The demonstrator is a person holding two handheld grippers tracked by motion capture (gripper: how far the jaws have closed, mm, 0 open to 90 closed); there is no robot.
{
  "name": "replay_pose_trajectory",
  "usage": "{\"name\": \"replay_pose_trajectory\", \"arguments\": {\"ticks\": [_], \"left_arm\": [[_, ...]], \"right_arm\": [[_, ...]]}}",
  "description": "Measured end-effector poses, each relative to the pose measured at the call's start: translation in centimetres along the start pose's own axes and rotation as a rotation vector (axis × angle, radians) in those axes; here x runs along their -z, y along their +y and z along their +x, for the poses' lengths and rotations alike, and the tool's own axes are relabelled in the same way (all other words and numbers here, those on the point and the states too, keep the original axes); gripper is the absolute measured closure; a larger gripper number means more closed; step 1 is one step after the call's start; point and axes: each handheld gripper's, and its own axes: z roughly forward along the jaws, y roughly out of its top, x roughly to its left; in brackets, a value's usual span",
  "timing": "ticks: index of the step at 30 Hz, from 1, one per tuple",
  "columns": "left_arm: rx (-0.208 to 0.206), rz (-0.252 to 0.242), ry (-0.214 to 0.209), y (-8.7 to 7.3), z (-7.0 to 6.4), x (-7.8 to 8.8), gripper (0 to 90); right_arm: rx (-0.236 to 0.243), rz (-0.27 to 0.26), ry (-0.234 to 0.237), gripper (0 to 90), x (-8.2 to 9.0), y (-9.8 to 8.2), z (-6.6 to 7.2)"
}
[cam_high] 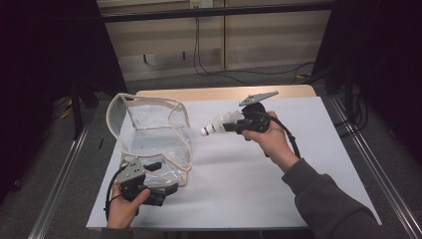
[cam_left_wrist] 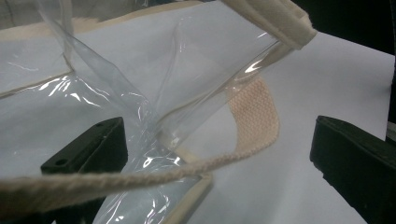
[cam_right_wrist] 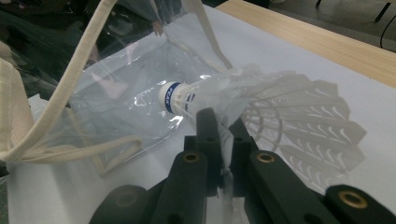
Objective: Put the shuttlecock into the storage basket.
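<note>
A shuttlecock [cam_high: 215,127] is gripped above the table beside a clear bag.

The white feathered shuttlecock is clamped by its skirt between the closed jaws of the right gripper [cam_high: 234,124], and is held in the air over the white table cover [cam_high: 278,164] with its cork tip turned toward the clear plastic bag [cam_high: 149,134]. In the right gripper view the cork, ringed by a blue band, is seen just short of the bag's open mouth. The bag, edged with cream trim, is stood open at the left of the table, well apart from the shuttlecock. At its near corner the left gripper [cam_high: 161,179] is placed with jaws spread wide; a fold of plastic and a cream webbing strap [cam_left_wrist: 254,116] are seen between them, unpinched.
</note>
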Motion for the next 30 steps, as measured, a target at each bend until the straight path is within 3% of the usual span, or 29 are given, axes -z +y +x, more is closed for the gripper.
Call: {"name": "replay_pose_trajectory", "arguments": {"ticks": [16, 30], "left_arm": [[0.000, 0.002, 0.000, 0.0, 0.0, 0.1, 4.1], [0.000, 0.003, 0.000, 0.0, 0.0, 0.1, 4.1]], "right_arm": [[0.003, -0.030, 0.032, 88.2, -0.1, 2.1, 1.6], [0.012, -0.057, 0.033, 88.2, 0.1, 3.4, 2.4]]}}
